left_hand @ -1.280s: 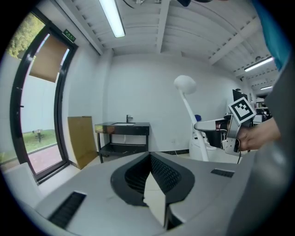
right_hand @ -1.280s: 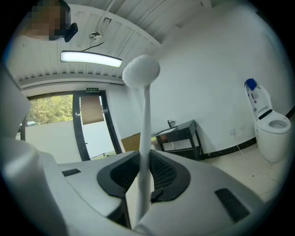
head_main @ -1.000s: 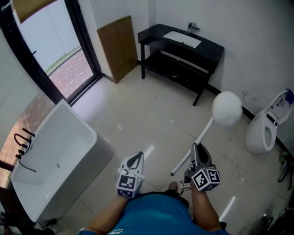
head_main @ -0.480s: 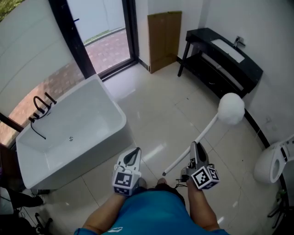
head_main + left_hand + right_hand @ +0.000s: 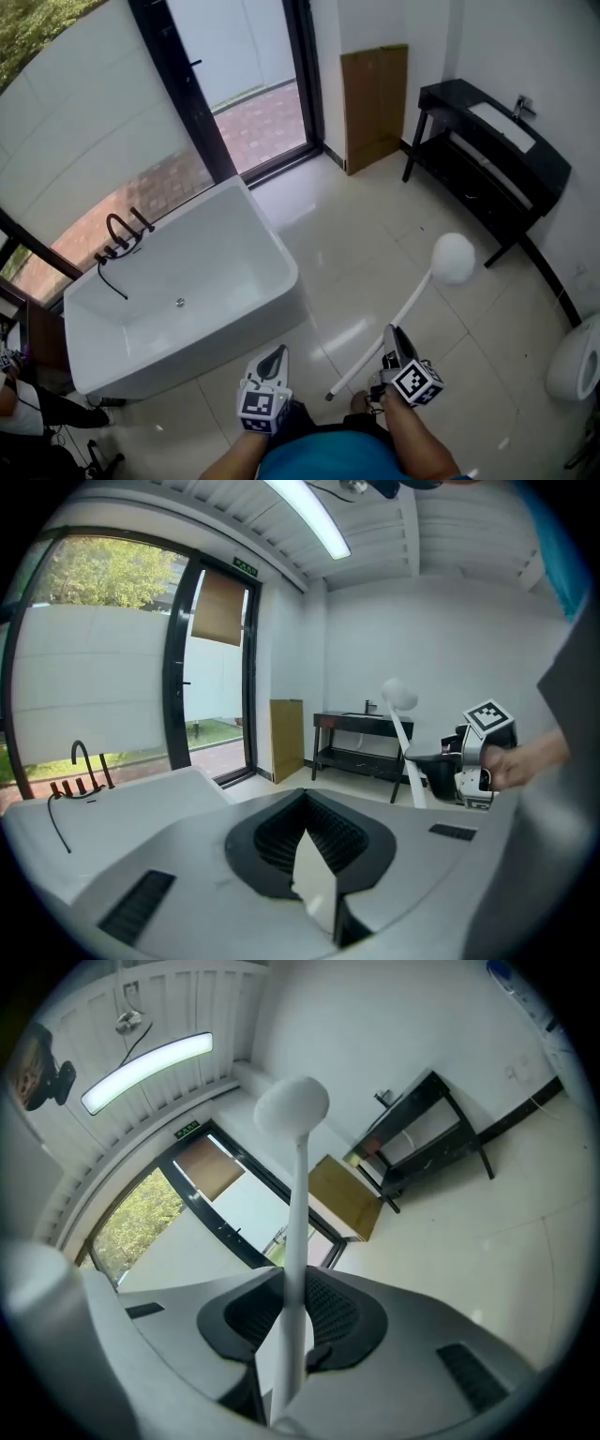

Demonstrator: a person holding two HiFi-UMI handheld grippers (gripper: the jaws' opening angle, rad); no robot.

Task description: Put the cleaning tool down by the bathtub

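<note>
While cleaning tool point(image 5: 409, 302) is clamped by thin handle between right gripper point(image 5: 389, 330) fingers, round head is carried above floor point(image 5: 375, 234), apart from bathtub point(image 5: 286, 298). Left gripper point(image 5: 277, 352) fingers pressed together, nothing held. Risks judged: handle, gripped near its end, could be levered loose by head's weight; head could be knocked against tub wall; tool, if released high, could be bounced away

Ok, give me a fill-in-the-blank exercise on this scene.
The right gripper is shut on the tool's ___.
The left gripper holds ___.
The tub stands on the person's ___ side.
The tool's round head is ___ in colour.
Missing words: handle; nothing; left; white.
</note>
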